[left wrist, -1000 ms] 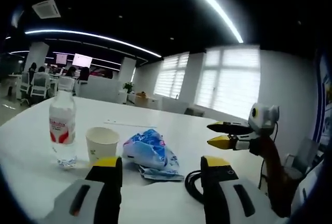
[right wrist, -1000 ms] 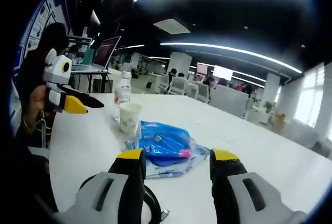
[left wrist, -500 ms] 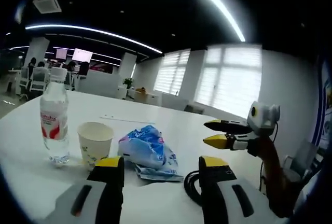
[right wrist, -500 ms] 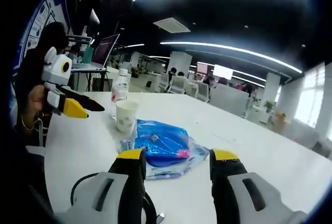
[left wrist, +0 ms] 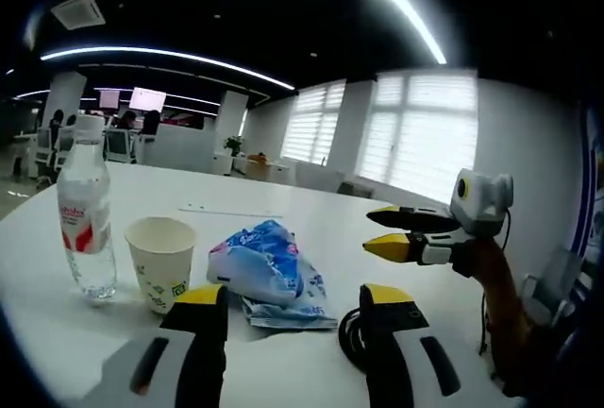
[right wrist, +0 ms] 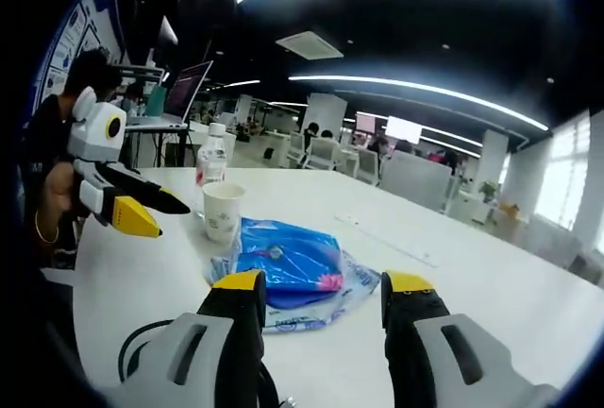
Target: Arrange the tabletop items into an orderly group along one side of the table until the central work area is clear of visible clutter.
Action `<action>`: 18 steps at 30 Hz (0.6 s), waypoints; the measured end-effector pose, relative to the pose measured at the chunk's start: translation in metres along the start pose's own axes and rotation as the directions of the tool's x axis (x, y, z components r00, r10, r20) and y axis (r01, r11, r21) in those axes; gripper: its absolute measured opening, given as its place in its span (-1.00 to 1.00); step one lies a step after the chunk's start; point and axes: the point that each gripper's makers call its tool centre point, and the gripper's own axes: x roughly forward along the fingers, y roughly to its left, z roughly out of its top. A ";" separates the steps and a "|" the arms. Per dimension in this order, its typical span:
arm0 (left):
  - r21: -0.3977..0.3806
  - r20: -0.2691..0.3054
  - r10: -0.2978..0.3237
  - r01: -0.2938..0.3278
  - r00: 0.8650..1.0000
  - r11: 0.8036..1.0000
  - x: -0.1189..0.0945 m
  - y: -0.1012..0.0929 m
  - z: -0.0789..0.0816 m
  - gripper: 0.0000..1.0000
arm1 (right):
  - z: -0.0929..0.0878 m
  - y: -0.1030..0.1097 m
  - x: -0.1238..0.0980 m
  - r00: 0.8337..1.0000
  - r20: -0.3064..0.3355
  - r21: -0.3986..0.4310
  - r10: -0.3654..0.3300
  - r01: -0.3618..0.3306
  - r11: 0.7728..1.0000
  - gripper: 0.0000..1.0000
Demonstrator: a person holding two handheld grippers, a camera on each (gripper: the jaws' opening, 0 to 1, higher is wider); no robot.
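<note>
On the white round table [left wrist: 311, 229] stand a clear water bottle [left wrist: 85, 210] with a red label and a paper cup [left wrist: 160, 257]. A blue plastic snack bag [left wrist: 264, 271] lies next to the cup, and a black cable coil [left wrist: 354, 342] lies just right of the bag. My left gripper [left wrist: 291, 299] is open, low over the table, short of the bag. My right gripper [right wrist: 326, 285] is open too, facing the same bag [right wrist: 288, 262] from the other side. Beyond it are the cup [right wrist: 222, 212] and bottle [right wrist: 209, 167]. The cable [right wrist: 142, 351] lies at lower left.
A thin white strip [right wrist: 392, 238] lies flat on the table past the bag. The right gripper [left wrist: 406, 233] shows at the right of the left gripper view. The left gripper [right wrist: 132, 210], held by a person's hand, shows at the left of the right gripper view. Office desks, chairs and people are far behind.
Both views have shifted a little with the hands. In the right gripper view the left gripper now sits lower and looks nearer. The table items have not moved.
</note>
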 end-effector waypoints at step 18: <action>0.006 -0.014 0.002 -0.002 1.000 1.000 0.014 0.002 -0.004 0.10 | -0.003 -0.002 0.009 1.000 0.002 0.004 0.003 -0.003 1.000 -0.05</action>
